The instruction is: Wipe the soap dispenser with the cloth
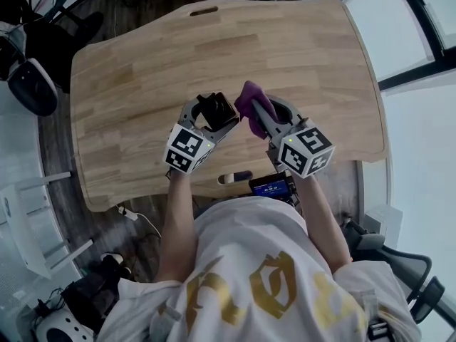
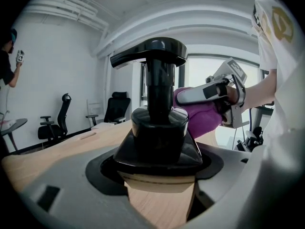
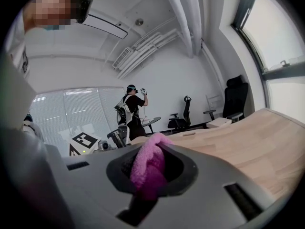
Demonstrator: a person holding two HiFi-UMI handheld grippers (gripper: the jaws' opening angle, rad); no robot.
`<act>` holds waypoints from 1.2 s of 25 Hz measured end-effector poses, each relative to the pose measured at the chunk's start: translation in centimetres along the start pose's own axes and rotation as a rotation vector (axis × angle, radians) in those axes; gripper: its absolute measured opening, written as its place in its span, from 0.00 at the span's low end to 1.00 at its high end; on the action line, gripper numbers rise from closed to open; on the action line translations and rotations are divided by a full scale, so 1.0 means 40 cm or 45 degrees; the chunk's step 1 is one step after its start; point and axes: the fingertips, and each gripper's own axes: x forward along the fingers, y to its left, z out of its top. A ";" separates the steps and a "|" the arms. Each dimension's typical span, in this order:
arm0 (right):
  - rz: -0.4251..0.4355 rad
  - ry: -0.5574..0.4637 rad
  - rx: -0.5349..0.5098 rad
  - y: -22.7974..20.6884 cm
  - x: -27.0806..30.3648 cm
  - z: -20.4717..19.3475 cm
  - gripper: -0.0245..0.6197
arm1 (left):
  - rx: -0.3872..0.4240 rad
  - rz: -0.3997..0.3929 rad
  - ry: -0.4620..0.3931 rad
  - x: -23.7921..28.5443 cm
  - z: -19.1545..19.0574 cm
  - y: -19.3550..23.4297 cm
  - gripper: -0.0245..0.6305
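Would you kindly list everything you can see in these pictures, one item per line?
soap dispenser: one, black, between the left gripper's jaws
cloth: one, purple, in the right gripper's jaws, beside the dispenser's pump
table: one, light wood, under both grippers
office chairs: two, black, beyond the table
bystander: one, dark clothes, standing in the background
screen device: one, blue-lit, by the table's near edge
left gripper: one, grey, shut on the soap dispenser
right gripper: one, grey, shut on the cloth

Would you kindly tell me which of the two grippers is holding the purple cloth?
The right gripper: it pinches the purple cloth, whereas the left gripper is clamped on the black soap dispenser instead.
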 end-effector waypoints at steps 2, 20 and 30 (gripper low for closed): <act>0.012 -0.016 -0.024 0.016 -0.008 0.018 0.09 | 0.014 0.003 -0.008 -0.007 0.015 -0.005 0.60; 0.211 -0.167 -0.109 0.167 -0.080 0.129 0.09 | 0.090 -0.033 -0.011 -0.033 0.086 -0.069 0.60; 0.476 -0.136 -0.182 0.281 -0.103 0.127 0.09 | 0.094 -0.103 0.025 -0.029 0.091 -0.113 0.60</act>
